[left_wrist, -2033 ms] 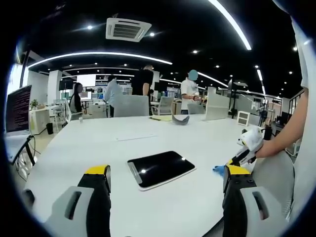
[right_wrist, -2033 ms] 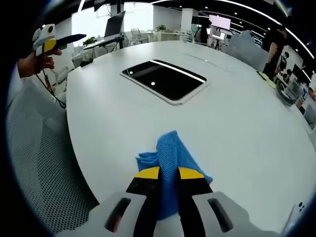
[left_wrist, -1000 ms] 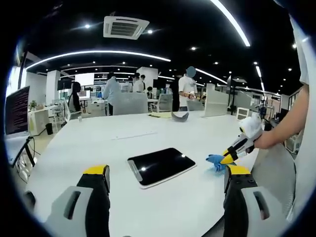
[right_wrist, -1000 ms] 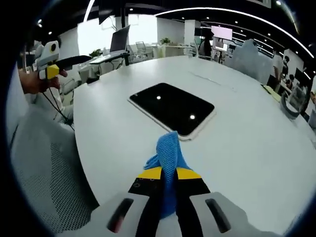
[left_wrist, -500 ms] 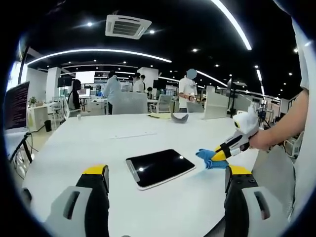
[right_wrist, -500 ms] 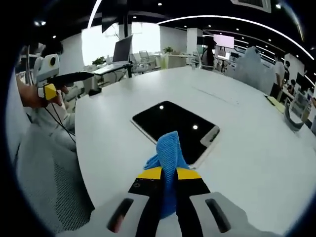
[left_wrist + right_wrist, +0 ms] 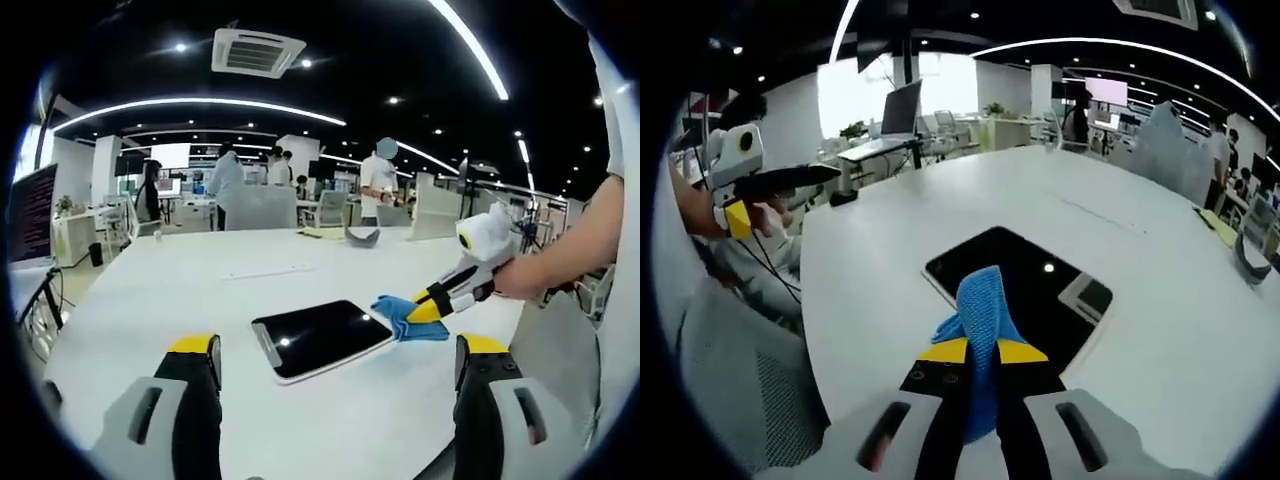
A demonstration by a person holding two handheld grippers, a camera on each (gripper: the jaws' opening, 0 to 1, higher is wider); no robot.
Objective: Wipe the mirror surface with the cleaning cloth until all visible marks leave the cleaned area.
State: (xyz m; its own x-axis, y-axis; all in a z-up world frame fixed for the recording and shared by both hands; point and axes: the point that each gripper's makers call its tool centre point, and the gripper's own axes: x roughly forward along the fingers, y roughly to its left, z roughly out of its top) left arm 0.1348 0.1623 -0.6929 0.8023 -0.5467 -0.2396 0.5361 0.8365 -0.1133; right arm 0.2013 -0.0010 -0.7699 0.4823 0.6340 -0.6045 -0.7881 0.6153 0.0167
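Observation:
A flat rectangular mirror (image 7: 318,339) (image 7: 1035,291) with a pale rim lies on the white table (image 7: 150,300), reflecting the dark ceiling and its lights. My right gripper (image 7: 982,350) (image 7: 418,308) is shut on a blue cleaning cloth (image 7: 985,310) (image 7: 405,318), which hangs just above the mirror's near right corner. Whether the cloth touches the glass I cannot tell. My left gripper (image 7: 335,350) stands open well in front of the mirror, nothing between its yellow-tipped fingers (image 7: 195,347). In the right gripper view it (image 7: 760,185) is held out at the left beyond the table edge.
The table's rounded edge (image 7: 815,330) runs close to me, with a mesh chair (image 7: 730,370) beside it. A grey curved object (image 7: 363,238) and yellow sheet (image 7: 325,239) lie at the far side. A monitor (image 7: 32,220) stands left; several people stand among desks behind.
The right gripper has carried the cloth leftward from the table beside the mirror to over its right corner. The mirror has stayed put. My left gripper has held still, open.

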